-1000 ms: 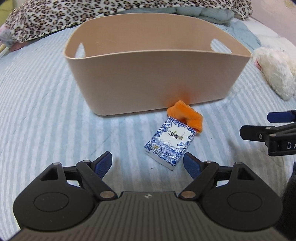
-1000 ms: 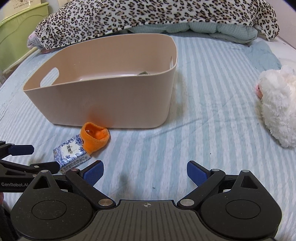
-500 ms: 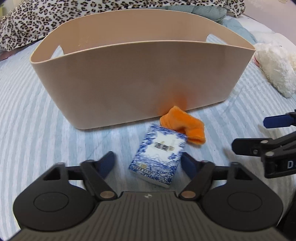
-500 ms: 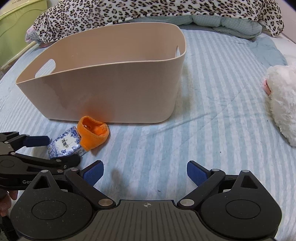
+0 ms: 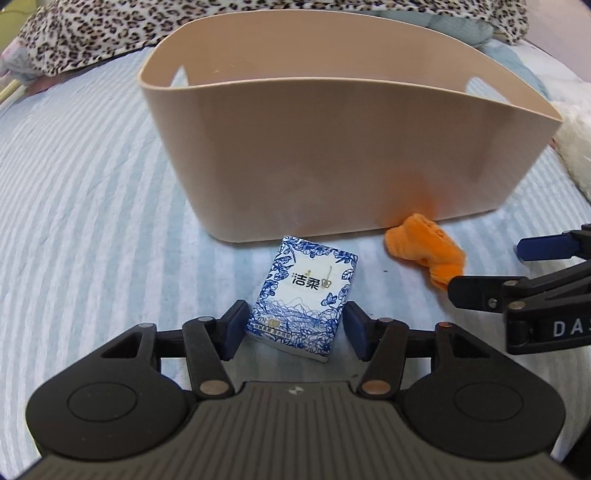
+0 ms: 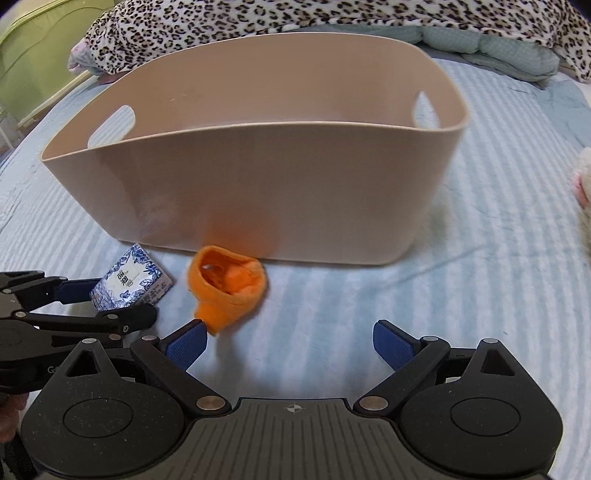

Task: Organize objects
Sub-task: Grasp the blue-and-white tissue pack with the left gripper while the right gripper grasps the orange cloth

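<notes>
Tissue pack (image 5: pixel 303 301): small rectangular packet, white face with blue floral print and dark printed characters, lying flat on the striped bedspread (image 5: pixel 92 206). Its far end sits just in front of the beige basket (image 5: pixel 332 155), near the base of the wall but apart from it. Near end lies between the pads of the left gripper (image 5: pixel 293 330), which stands open; both blue pads flank the pack, the left pad very close to its edge, the right pad with a narrow gap. No squeeze visible on the wrapper.

Orange sock (image 6: pixel 227 288): crumpled, cuff opening facing the right wrist camera, resting on the bedspread against or just short of the basket wall; contact cannot be resolved. It lies to the right of the tissue pack, apart from it. Right gripper (image 6: pixel 290 341) is open wide, nothing between the pads; the sock's lower tip is just beside its left pad.

Basket: oval, tall smooth walls, cut-out handle at each end, rim above both objects. Interior floor mostly hidden from both views.

Room: open striped bedspread to the left of the basket and to its right in the right wrist view. White plush toy (image 6: pixel 583 199) at the far right edge, well apart from the basket. Leopard-print blanket (image 6: pixel 295 18) bunched behind the basket
</notes>
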